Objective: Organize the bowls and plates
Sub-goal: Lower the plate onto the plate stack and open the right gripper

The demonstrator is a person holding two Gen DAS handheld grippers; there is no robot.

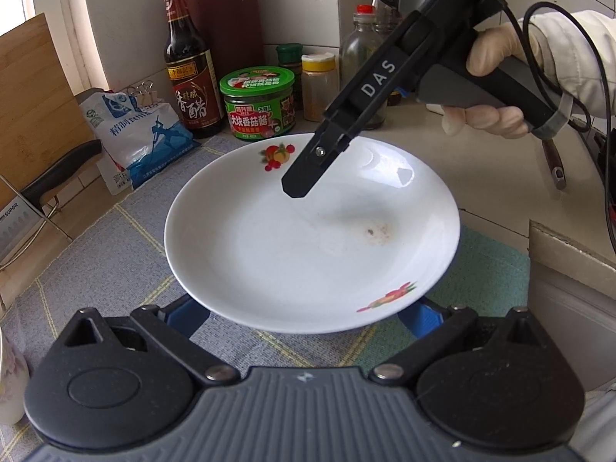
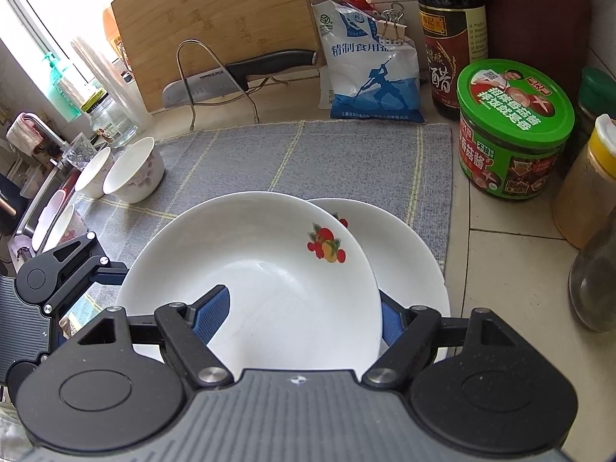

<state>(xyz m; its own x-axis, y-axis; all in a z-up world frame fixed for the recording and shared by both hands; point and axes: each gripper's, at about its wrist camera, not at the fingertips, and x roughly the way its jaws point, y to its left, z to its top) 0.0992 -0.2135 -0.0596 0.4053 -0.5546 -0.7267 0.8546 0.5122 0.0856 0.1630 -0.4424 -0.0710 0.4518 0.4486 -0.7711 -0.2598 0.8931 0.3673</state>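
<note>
Right tool (image 2: 304, 306) half closed on upper plate (image 2: 269, 269) at its near rim, tilted over second plate (image 2: 408, 261) on desk (image 2: 500, 269). Glazed, slick, brittle, rigid: pinch rim deep, steady with wide-open left tool (image 1: 302, 315).

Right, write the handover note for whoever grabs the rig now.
Left gripper: jaws wide, tips hidden under the top plate; no grip seen.
Right gripper: straddles that plate's rim, one finger inside, one beneath; grip unclear.
Top plate: tilted over the lower plate, offset, on the mat.
Bowls: side by side at the mat's left edge, unstacked.
Done: plates brought together.
Left: square the plates, then probably stack the bowls.
</note>
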